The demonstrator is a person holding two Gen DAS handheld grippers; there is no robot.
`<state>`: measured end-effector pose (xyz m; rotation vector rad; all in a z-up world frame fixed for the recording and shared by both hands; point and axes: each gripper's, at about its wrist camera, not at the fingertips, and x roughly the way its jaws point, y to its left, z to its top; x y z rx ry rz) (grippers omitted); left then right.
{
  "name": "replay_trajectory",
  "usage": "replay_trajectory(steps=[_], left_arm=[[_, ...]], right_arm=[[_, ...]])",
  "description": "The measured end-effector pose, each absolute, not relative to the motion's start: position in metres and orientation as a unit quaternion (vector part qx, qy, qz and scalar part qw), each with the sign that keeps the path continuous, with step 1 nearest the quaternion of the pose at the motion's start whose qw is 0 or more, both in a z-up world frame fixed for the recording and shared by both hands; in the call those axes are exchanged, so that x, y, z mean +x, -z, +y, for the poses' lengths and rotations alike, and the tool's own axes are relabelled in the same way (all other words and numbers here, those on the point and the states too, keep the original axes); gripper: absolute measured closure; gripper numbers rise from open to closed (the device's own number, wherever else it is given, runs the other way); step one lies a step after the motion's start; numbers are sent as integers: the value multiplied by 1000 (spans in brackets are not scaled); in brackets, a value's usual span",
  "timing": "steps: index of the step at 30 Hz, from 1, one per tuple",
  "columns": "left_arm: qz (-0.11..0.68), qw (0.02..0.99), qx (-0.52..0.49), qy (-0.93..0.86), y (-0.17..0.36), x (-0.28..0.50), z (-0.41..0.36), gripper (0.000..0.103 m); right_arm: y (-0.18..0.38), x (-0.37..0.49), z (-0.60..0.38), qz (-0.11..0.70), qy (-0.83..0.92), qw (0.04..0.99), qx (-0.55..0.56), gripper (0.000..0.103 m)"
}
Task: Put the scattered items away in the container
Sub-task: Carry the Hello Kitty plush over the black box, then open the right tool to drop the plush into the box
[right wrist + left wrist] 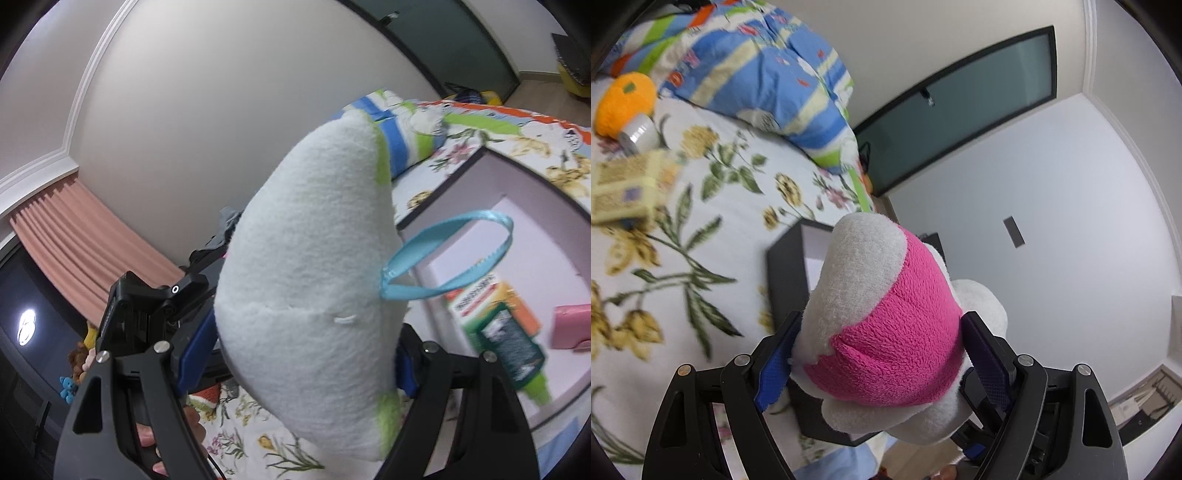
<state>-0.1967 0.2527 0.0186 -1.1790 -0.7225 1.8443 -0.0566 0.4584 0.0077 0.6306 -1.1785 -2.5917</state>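
Observation:
My left gripper (882,325) is shut on a pink and white plush toy (886,332), which fills the middle of the left wrist view. Just behind the toy sits a dark container (783,266) with a pale inside, resting on the floral bed sheet. My right gripper (306,332) is shut on a white plush toy (306,266) with green edges and a blue ribbon loop (461,254). To its right the container (443,184) stands open, holding a green bottle (513,343), an orange and green box (495,299) and a pink item (572,325).
An orange plush (624,99), a white roll (639,133) and a yellow box (628,188) lie on the floral sheet (720,240) at the left. A blue striped quilt (757,66) is bunched behind them. A wall and a dark glass door (960,99) stand beyond the bed.

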Motion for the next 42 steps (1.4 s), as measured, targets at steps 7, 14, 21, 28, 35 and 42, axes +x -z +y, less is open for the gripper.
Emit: replay_trajectory(steps=[7,14,21,28,35,42], left_arm=[[-279,424,-497,-704,5,-191,312,18],[-276,432,-509,-691,17,-186,346,18],[-267,430,-515,-692,18,-188,362,18],[-269,422,-526,-688,23,-192,370,18],[-324,380,-548,-671,34,-198,355,10],[-323,383,-541,-675,25,-190,339,9]], right_arm=[[10,-40,503,-410,883,76,216,23],[22,-30,532,-416,881,57,217,23],[28,-18,545,-429,878,54,208,23],[35,-20,557,-442,874,37,200,0],[29,-10,559,-425,882,-7,205,0],[7,-7,534,-386,901,11,198,0]])
